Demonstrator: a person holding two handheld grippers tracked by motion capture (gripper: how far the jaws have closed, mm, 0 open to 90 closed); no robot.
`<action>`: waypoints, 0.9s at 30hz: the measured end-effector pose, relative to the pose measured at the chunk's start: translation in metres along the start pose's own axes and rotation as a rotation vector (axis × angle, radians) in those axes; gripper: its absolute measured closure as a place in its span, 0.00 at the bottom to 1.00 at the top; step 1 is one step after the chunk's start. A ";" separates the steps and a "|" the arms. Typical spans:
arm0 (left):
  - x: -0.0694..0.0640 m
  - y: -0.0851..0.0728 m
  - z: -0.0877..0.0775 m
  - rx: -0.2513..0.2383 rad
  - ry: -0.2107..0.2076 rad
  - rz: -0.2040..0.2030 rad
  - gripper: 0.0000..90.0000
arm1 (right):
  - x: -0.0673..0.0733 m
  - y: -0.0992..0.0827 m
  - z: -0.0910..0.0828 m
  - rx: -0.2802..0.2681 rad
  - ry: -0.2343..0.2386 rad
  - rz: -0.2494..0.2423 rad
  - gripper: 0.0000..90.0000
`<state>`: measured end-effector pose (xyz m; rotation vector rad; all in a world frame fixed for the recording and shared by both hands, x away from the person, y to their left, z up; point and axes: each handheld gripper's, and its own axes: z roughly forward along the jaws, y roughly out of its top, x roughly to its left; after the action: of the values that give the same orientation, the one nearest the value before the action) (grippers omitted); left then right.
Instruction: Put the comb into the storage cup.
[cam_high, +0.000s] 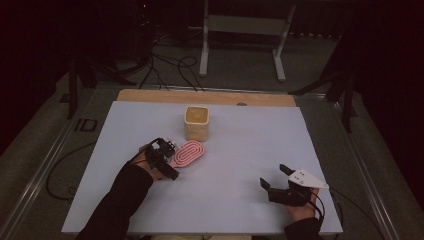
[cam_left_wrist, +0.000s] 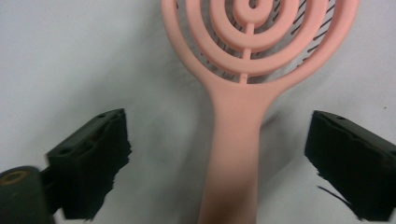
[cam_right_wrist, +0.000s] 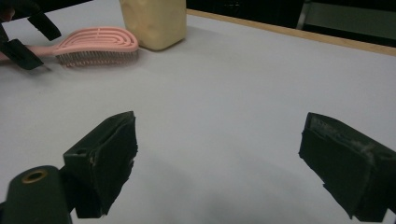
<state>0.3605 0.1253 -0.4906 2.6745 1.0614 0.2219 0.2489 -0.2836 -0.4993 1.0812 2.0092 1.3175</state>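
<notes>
Left forearm in a dark sleeve enters from the bottom edge of the high view and angles up and to the right across the white table. Hand wrapped round the left gripper, which points toward the centre of the table, low over the surface.

Left gripper view: jaws spread wide, one either side of the handle of a pink hairbrush. Handle runs up the middle of the gap, touching neither jaw; clear white table shows on both sides of it. Brush head is an open oval of concentric rings, dark bristles visible through the slots, bristles facing down onto the table.

High view: the hairbrush lies flat, handle end toward the left gripper, head angled up and right. Just behind the head stands a cream square-sided container, upright, open at the top; near the brush head, whether touching cannot be told. A bare wooden strip runs along the table's far edge.

Right side: right hand comes in at the bottom right corner, holding the right gripper with its grey three-cornered plate on top. It points up and left, well apart from the brush and container.

Right gripper view: jaws wide apart, nothing between them but bare table. Farther off at upper left, the hairbrush, the container and the left gripper's jaws at the handle.
</notes>
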 end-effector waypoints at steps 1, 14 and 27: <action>-0.001 0.001 0.000 0.003 -0.004 0.000 0.12 | 0.000 0.000 0.000 0.001 0.000 -0.001 0.12; 0.000 0.007 -0.003 0.056 -0.073 0.026 0.51 | 0.001 0.000 0.001 0.009 -0.003 -0.011 0.12; 0.007 0.015 0.001 0.110 -0.129 -0.008 0.75 | 0.001 0.000 0.002 0.014 -0.004 -0.018 0.12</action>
<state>0.3757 0.1192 -0.4871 2.7381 1.0729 -0.0106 0.2494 -0.2817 -0.5002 1.0681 2.0241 1.2929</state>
